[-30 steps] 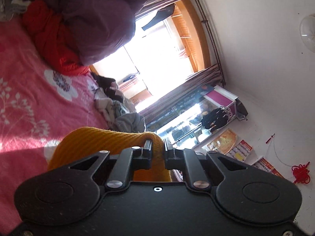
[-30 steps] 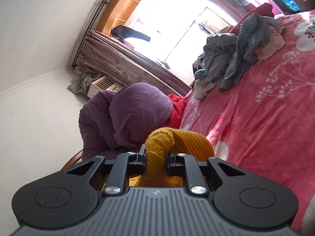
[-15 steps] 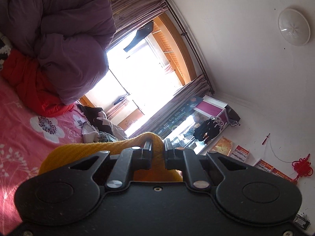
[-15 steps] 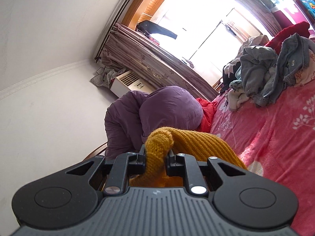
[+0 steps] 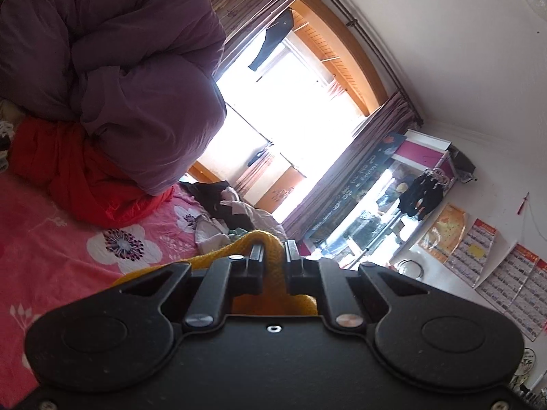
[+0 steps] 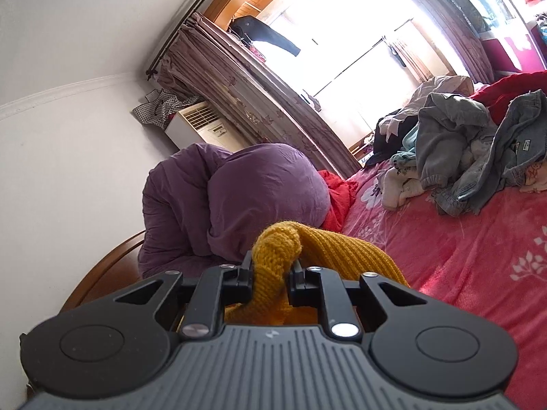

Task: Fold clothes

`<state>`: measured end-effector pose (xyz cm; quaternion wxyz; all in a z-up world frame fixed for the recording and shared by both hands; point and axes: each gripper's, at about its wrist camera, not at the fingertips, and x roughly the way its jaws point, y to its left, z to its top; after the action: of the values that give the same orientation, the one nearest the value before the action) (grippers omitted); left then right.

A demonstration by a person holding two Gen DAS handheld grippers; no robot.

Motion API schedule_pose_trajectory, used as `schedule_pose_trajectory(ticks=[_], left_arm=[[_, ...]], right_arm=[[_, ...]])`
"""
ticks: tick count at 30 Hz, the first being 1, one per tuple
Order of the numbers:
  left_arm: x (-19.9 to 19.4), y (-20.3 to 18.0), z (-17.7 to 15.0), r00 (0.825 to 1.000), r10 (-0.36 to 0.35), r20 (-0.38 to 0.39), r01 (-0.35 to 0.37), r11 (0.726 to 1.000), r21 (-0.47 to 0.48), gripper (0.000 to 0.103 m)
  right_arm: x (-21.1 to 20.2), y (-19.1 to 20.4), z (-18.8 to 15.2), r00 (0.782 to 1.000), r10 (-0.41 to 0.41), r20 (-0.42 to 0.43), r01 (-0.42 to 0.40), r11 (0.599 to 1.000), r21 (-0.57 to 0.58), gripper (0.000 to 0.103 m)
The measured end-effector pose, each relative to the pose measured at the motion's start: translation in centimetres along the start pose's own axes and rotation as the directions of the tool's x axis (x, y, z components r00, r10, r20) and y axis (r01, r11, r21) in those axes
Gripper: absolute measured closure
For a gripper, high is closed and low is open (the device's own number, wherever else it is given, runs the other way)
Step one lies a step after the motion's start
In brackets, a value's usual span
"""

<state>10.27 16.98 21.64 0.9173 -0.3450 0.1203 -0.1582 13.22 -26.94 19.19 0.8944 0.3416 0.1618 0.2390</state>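
Observation:
A mustard-yellow knitted garment (image 5: pixel 270 275) is pinched between the fingers of my left gripper (image 5: pixel 273 256), which is shut on a fold of it above the pink floral bedspread (image 5: pixel 51 249). In the right wrist view the same yellow knit (image 6: pixel 328 249) bunches up between the fingers of my right gripper (image 6: pixel 271 268), also shut on it. From there the cloth trails off to the right over the bedspread (image 6: pixel 461 266). Most of the garment is hidden below both grippers.
A big purple duvet (image 5: pixel 112 68) rests on a red blanket (image 5: pixel 78 167) at the head of the bed. A heap of unfolded clothes (image 6: pixel 454 150) lies on the bed near the bright window (image 5: pixel 290 102). A white air-conditioner unit (image 6: pixel 201 126) stands in the corner.
Both grippers have lifted and tilted, still holding the yellow knit. The views swung up toward the window and duvet, then dipped back slightly, showing more bedspread than half a second ago.

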Motion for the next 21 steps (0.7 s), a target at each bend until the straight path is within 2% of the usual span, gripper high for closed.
schedule_pose_trajectory(ticks=[5, 8, 11, 14, 18, 21], left_arm=[[4.6, 0.5, 3.1, 1.0, 0.016, 0.01, -0.016, 1.0, 0.018, 0.094], [6.4, 0.3, 5.0, 0.999, 0.0, 0.034, -0.001, 0.999, 0.041, 0.094], [7.4, 0.5, 5.5, 0.999, 0.007, 0.034, -0.009, 0.998, 0.068, 0.094], [7.5, 2.0, 3.9, 0.999, 0.033, 0.003, -0.033, 0.997, 0.075, 0.094], [6.7, 5.9, -0.6, 0.994, 0.089, -0.07, -0.087, 0.995, 0.04, 0.094], [4.6, 8.4, -4.6, 0.987, 0.116, -0.11, -0.117, 0.993, -0.003, 0.094]], right_arm=[[3.8, -1.0, 1.1, 0.999, -0.04, 0.003, 0.04, 0.999, -0.027, 0.084], [5.1, -1.6, 1.2, 0.998, -0.055, 0.01, 0.055, 0.998, -0.043, 0.084], [6.4, -2.3, 1.3, 0.997, -0.069, 0.018, 0.07, 0.996, -0.059, 0.084], [7.7, -3.0, 1.4, 0.996, -0.084, 0.026, 0.086, 0.993, -0.075, 0.084], [9.3, -3.9, 1.2, 0.994, -0.104, 0.032, 0.107, 0.99, -0.094, 0.084], [8.5, -6.2, -3.1, 0.99, -0.138, -0.043, 0.135, 0.988, -0.071, 0.084]])
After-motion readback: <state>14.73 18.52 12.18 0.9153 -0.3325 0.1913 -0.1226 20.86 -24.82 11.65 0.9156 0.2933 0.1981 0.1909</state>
